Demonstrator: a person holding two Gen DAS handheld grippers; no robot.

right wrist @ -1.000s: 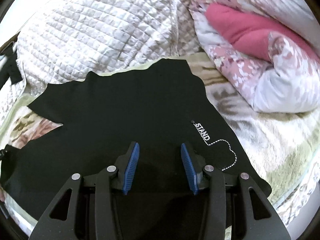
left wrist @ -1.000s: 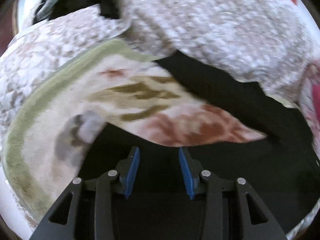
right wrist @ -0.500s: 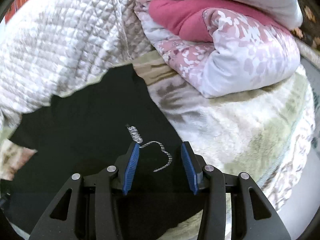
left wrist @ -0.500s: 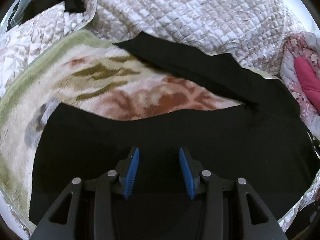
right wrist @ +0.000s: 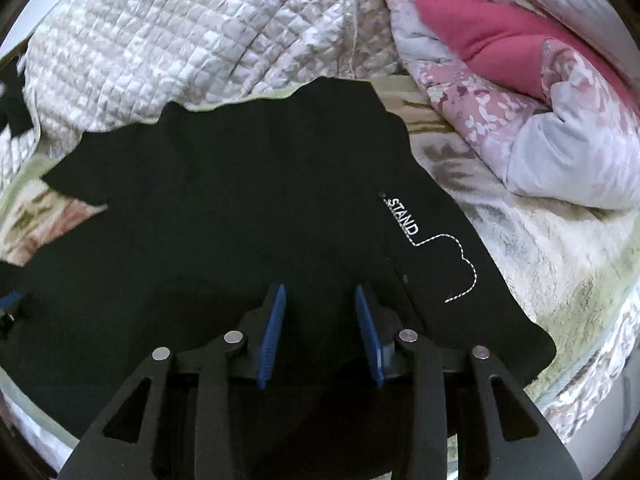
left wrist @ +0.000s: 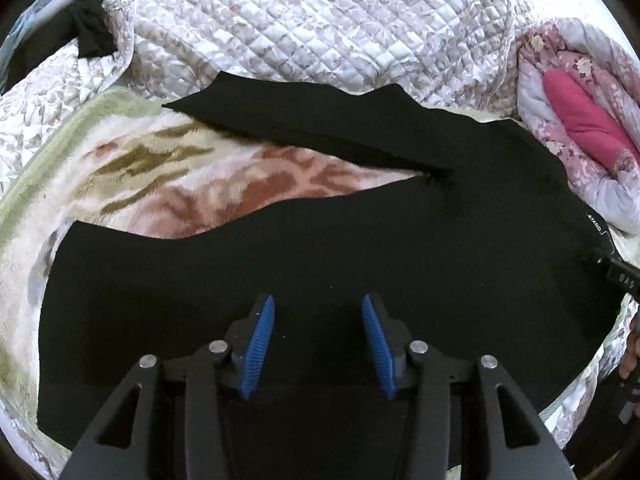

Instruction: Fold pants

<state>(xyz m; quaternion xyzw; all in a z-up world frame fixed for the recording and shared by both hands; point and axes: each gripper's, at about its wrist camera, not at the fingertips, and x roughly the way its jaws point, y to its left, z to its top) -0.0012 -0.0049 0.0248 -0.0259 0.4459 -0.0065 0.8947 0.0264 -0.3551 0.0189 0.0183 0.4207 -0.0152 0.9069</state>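
Observation:
The black pants (left wrist: 360, 240) lie spread flat on a patterned fleece blanket (left wrist: 180, 184), legs apart in a V toward the left. My left gripper (left wrist: 318, 312) is open and empty over the near leg. In the right wrist view the pants (right wrist: 240, 200) show the waist end with white "STAND" lettering (right wrist: 404, 220) and a stitched line. My right gripper (right wrist: 320, 300) is open and empty above the waist area. Part of the right gripper (left wrist: 612, 272) shows at the left wrist view's right edge.
A quilted white and beige cover (left wrist: 320, 24) lies bunched behind the pants. A rolled pink floral duvet (right wrist: 520, 80) sits at the right. A dark garment (left wrist: 88, 36) lies at the far left. The bed edge (right wrist: 580, 380) runs close on the right.
The left view has swung right and back, bringing both legs and the waist into sight. The right view swung right toward the duvet, then back over the waist. Both grippers stayed open.

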